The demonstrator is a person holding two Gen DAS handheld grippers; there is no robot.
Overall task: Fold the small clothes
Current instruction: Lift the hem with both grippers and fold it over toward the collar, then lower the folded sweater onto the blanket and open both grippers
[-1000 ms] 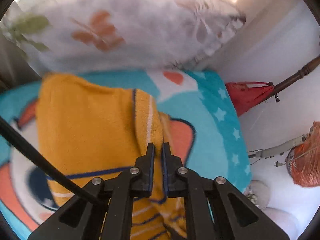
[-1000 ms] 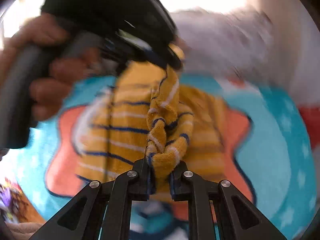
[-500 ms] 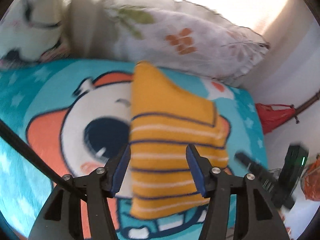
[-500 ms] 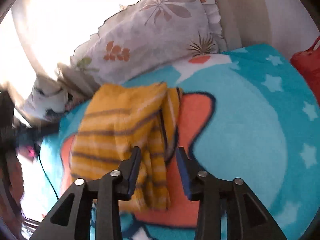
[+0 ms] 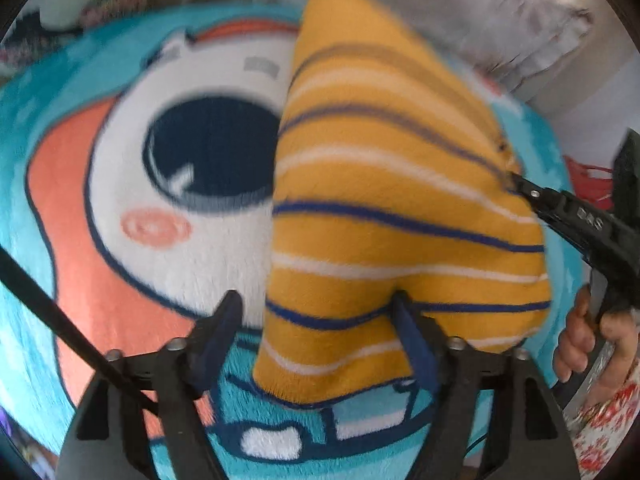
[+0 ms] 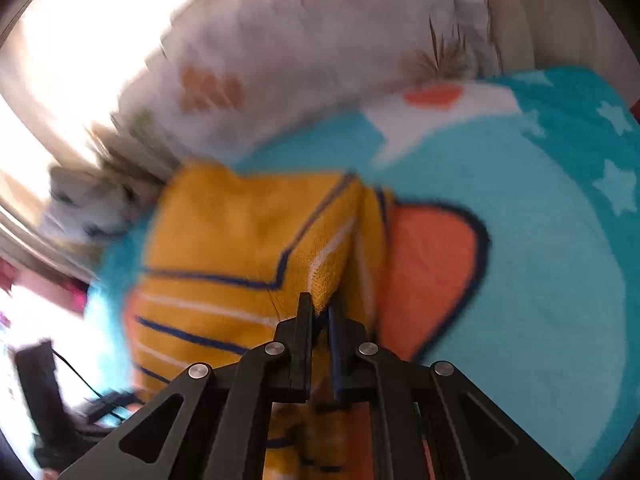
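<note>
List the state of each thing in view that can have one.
Left tool: open, its jaws either side of the garment's near edge.
Right tool: shut on the garment's right edge.
Yellow striped garment: folded, lying on the blanket.
Cartoon blanket: spread flat.

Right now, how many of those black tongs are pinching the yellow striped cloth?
1. The right tongs are shut on the yellow striped cloth at its folded edge; the left tongs hang open over its near end.
</note>
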